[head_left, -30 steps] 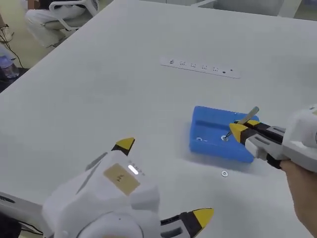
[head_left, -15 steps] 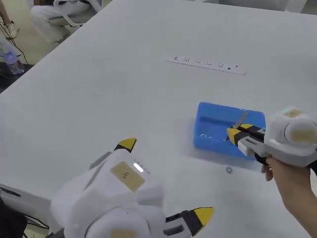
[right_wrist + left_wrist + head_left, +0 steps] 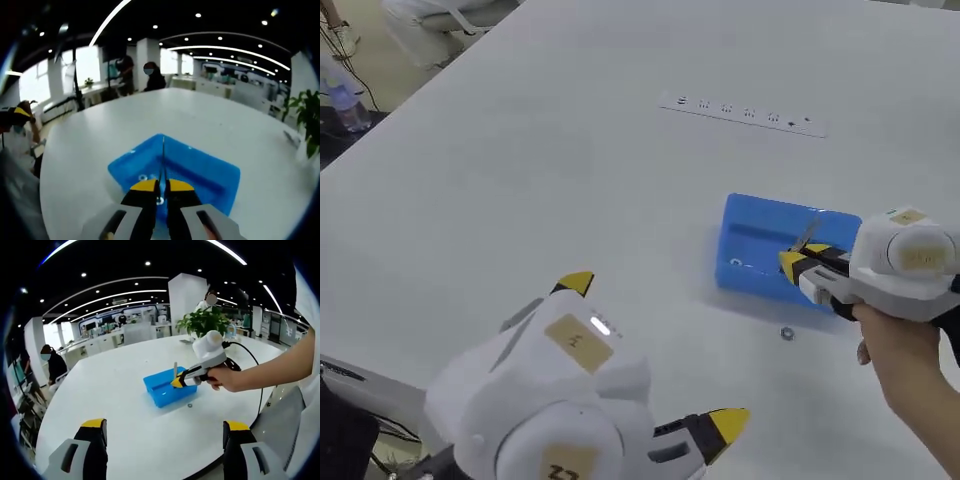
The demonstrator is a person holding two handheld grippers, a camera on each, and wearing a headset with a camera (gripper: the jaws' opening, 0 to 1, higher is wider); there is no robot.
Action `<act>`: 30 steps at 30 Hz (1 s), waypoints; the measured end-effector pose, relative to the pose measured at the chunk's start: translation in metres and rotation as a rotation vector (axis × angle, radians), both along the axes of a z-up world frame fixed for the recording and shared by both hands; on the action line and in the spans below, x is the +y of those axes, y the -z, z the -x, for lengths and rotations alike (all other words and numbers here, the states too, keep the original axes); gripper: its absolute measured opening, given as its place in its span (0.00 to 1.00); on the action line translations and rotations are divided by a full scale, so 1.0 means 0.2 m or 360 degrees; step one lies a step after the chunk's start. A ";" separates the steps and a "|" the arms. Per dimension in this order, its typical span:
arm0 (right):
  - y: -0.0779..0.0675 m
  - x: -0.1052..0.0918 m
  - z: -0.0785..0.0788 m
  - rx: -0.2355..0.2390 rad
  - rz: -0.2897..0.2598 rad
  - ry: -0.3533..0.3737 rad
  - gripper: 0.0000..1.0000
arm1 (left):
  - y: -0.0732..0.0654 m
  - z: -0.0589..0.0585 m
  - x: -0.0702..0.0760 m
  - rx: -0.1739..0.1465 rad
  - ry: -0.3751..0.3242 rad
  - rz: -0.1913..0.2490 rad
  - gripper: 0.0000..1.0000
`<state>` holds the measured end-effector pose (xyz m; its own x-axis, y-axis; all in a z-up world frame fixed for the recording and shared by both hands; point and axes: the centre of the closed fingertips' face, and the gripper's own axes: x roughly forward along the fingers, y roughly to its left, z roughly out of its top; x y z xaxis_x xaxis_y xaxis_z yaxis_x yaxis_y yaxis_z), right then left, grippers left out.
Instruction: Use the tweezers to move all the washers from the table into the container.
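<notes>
A blue container (image 3: 760,225) sits on the white table (image 3: 570,150), with small washers (image 3: 740,265) lying inside it. One loose washer (image 3: 787,333) rests on the table just in front of the container. My right gripper (image 3: 795,262) hovers over the container's near right part, shut on thin metal tweezers (image 3: 807,235). In the right gripper view the tweezers (image 3: 163,155) stick out from the shut gripper (image 3: 161,185) over the container (image 3: 200,172), with a washer (image 3: 143,177) below. My left gripper (image 3: 650,355) stands open and holds nothing, well to the container's left.
A white power strip (image 3: 742,113) lies flat on the table beyond the container. The table's left edge (image 3: 380,130) drops to a floor with chairs. In the left gripper view, the right gripper (image 3: 182,381) and a person's arm (image 3: 270,372) reach in from the right.
My right gripper has drawn back toward the container's near right edge, and the tweezers now stand steeper. The left gripper has stayed open in place. The head camera has shifted.
</notes>
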<state>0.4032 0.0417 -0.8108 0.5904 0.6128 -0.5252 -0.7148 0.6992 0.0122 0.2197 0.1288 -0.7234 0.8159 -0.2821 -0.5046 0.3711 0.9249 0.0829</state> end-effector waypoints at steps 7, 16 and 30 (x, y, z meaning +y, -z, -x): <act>0.00 0.00 0.01 -0.0004 0.0000 -0.0003 0.03 | 0.01 0.00 0.00 0.0006 -0.0001 -0.0002 0.99; -0.06 -0.05 -0.02 0.0032 -0.0064 0.0062 0.04 | -0.02 0.00 -0.01 -0.0017 0.0014 -0.0029 0.99; -0.17 -0.16 0.12 -0.0025 -0.0157 0.0157 0.03 | -0.01 0.00 -0.05 -0.0002 0.0055 -0.0044 0.97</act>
